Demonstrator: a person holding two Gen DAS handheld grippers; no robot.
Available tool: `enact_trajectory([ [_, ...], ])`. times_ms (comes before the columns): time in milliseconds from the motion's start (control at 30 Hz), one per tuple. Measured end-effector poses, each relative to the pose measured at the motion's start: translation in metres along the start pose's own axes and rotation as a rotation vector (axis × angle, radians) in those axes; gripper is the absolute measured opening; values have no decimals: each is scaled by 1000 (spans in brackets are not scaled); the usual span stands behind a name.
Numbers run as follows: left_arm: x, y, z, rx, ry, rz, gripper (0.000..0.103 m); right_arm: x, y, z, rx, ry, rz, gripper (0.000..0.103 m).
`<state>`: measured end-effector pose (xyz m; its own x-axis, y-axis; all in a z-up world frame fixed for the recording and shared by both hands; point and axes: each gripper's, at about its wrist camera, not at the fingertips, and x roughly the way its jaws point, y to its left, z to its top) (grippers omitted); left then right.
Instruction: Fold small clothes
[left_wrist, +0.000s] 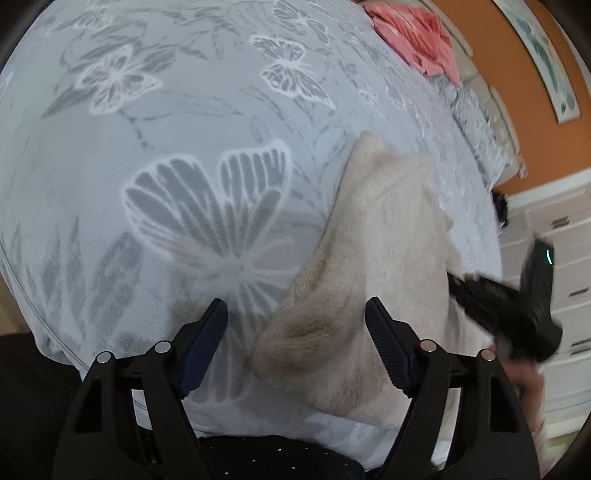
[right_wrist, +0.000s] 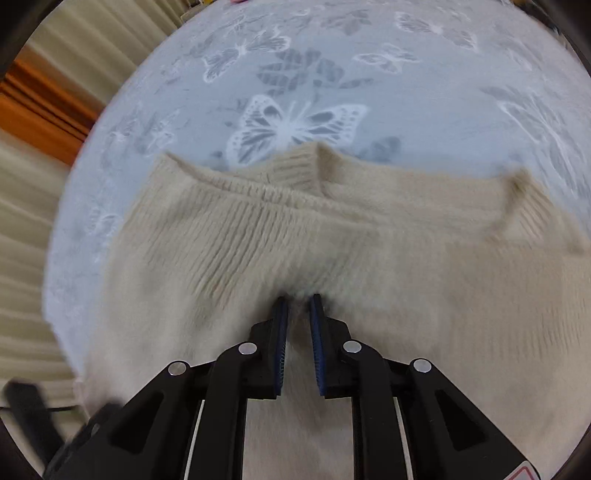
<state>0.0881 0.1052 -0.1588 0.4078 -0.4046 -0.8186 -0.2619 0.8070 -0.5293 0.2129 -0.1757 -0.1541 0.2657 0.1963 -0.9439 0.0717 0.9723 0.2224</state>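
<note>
The cream sweater (right_wrist: 295, 236) lies on the butterfly bedspread (left_wrist: 147, 147). The right claw (right_wrist: 298, 301) is clenched on a pinch of its knit, which bunches up right at the tips. The left claw (left_wrist: 295, 314) is released, jaws wide (nothing between them but a sweater corner below). Best to carry the pinched fabric over low and evenly, so the fold lands flat.

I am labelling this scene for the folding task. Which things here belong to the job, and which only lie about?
Part of the job:
- cream knit sweater
- right gripper, shut on it
- left gripper, open

Only lying about:
- pink garment
- framed picture
- white drawers
</note>
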Motion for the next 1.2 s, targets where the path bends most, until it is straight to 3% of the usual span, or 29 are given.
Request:
enact_trajectory([
  [100,6,-15,-1,69,20,57,83,2,18,9,-83,26,-83,15],
  [200,10,-26,-6,130,39,113,87,-20,17,4,-117,-22,-60,14],
  [300,13,-31,-7,168,50,154,87,-50,-5,-14,-20,-88,0,14],
  [400,11,-28,-6,159,47,149,85,-67,-31,-40,46,-123,-39,14],
  [567,12,-32,-4,168,38,190,77,-58,-63,-71,139,-45,-36,14],
  [667,8,-35,-5,177,32,196,65,-47,-63,-73,98,-50,-46,14],
  [700,7,-37,-4,186,34,177,52,-45,-61,-73,84,-50,-59,14],
  [800,1,-47,-3,213,26,183,27,-44,-60,-70,74,-43,-69,14],
  [867,-13,-58,0,202,11,135,22,-44,-64,-72,74,-46,-51,14],
  [933,-37,-76,4,156,-11,-14,20,-45,-70,-74,88,-59,-13,14],
  [967,-46,-87,4,162,-21,-52,19,-46,-72,-75,97,-68,7,14],
  [1100,-92,-178,-13,374,-112,-172,18,-55,-87,-82,160,-104,107,14],
  [1200,-98,-234,-39,477,-101,-253,17,-72,-111,-91,256,-139,199,14],
])
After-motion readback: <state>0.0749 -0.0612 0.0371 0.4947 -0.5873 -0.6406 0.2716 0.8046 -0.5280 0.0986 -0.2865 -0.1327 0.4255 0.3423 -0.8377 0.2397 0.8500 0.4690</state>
